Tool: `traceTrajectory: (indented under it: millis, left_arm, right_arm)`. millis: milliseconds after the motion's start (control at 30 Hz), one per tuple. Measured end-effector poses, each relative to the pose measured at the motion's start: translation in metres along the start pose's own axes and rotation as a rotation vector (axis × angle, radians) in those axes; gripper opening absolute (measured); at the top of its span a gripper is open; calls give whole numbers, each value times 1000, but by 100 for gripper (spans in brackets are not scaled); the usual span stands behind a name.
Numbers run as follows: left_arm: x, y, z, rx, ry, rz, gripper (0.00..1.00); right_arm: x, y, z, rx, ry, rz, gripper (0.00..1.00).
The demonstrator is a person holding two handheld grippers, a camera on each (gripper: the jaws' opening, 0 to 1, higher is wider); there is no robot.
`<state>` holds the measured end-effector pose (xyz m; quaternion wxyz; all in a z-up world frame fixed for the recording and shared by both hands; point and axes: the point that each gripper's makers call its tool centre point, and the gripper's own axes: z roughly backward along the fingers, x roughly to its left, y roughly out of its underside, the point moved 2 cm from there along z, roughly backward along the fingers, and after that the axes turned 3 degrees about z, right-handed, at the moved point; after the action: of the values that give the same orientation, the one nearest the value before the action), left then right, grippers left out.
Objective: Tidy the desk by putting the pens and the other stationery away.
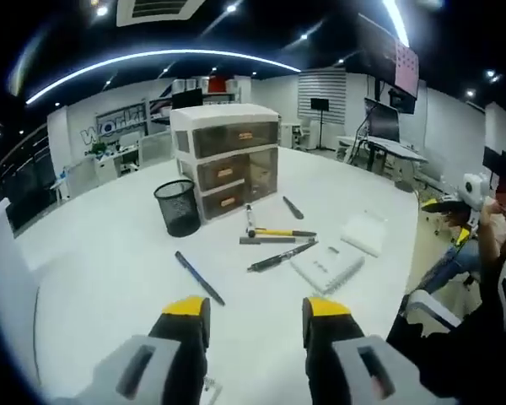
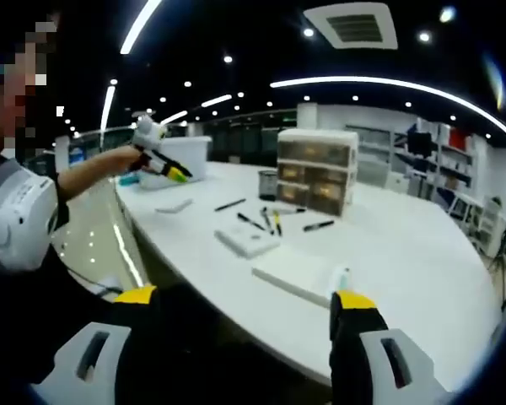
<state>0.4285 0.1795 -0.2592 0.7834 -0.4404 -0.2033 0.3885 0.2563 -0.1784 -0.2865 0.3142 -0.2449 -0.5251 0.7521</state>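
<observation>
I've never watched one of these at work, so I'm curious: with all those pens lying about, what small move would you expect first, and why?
Probably the left hand-held gripper eases forward to the blue pen. Its jaws stand open with nothing between them, and that pen lies nearest to them on the table, apart from the other pens. The mesh cup and the drawers stand just beyond, either a likely place for it.

White table: drawer unit, bin, pens.

Bright ceiling strips, glare on floor, fisheye-bent edges, soft focus.
</observation>
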Motion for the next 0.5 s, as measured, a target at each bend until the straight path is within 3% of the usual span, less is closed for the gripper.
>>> traceTrajectory:
  millis: [267,500]
  left_arm:
    - [5,-8,-17,43,-9,14,35]
    - [22,-7,-36,153,-42,33,35]
  right_arm:
    - [0,2,4,-10,0,-12,78]
    - [1,3,7,-18,-3,-18,78]
